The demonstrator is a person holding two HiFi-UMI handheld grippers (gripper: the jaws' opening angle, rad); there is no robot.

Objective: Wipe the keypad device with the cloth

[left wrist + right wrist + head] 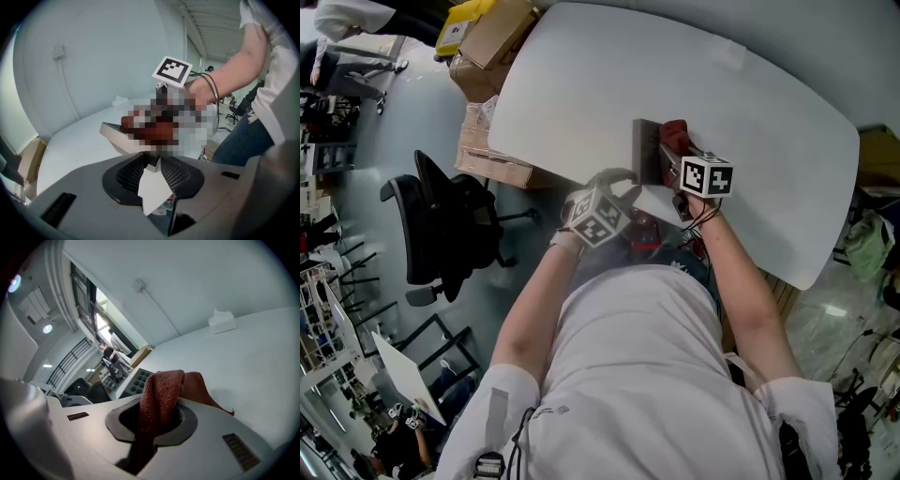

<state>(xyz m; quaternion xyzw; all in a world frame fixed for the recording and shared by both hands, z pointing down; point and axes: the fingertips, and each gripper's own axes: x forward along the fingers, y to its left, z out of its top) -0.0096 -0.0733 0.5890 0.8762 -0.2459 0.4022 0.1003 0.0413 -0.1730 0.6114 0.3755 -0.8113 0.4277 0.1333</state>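
Observation:
The keypad device (648,150), beige with dark keys, lies near the white table's (581,84) front edge. My left gripper (637,184) is at its near end; in the left gripper view the jaws (151,165) close on the near end of the device (115,133). My right gripper (673,148) is shut on the dark red cloth (675,133), which rests at the device's far right side. In the right gripper view the cloth (161,390) bunches up out of the jaws (158,414), and the keypad (137,379) lies just to its left. A mosaic patch hides part of the left gripper view.
A small white box (221,322) stands far back on the table (253,362). Cardboard boxes (487,56) are stacked by the table's left end, with a black office chair (441,225) on the floor beside them. The table edge runs right under both grippers.

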